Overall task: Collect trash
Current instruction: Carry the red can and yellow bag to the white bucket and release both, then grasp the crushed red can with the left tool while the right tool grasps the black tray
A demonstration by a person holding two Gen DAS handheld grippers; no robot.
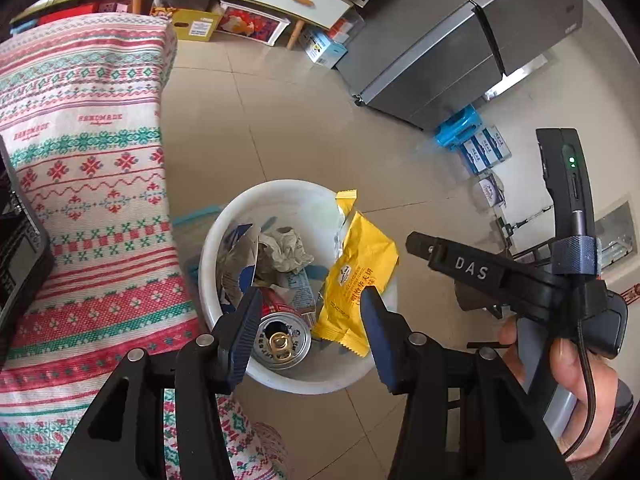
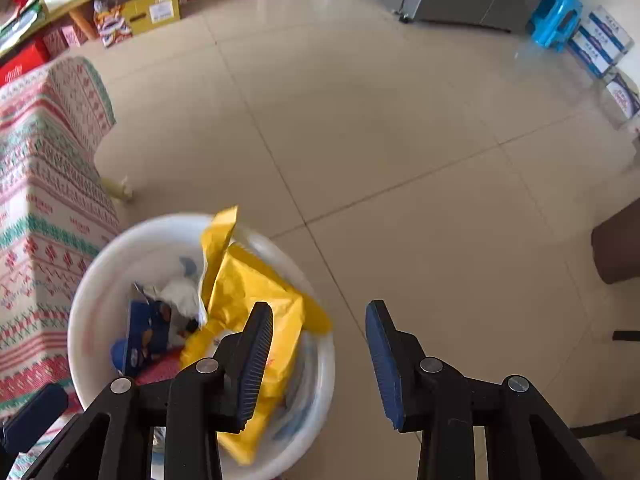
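Observation:
A white round bin [image 1: 208, 264] stands on the tiled floor beside a patterned cloth. Inside lie a red drink can [image 1: 282, 340] with its silver top up, crumpled paper [image 1: 286, 248], blue packaging [image 2: 146, 332] and a yellow snack wrapper [image 1: 360, 264]. My left gripper [image 1: 313, 292] hangs over the bin, open; the can shows below the gap, near the left finger and clear of the right one. My right gripper [image 2: 320, 308] is open at the bin's right rim [image 2: 80, 320], with the blurred yellow wrapper [image 2: 248, 280] beneath its left finger and free of the pads. A hand holds that right gripper [image 1: 414, 242].
The cloth-covered furniture [image 1: 80, 160] borders the bin on the left, with a dark device [image 1: 20, 260] on it. A small pale scrap [image 2: 120, 190] lies on the floor by the cloth. A grey fridge [image 1: 460, 60], blue stool [image 2: 556, 20] and boxes [image 2: 600, 40] stand far off.

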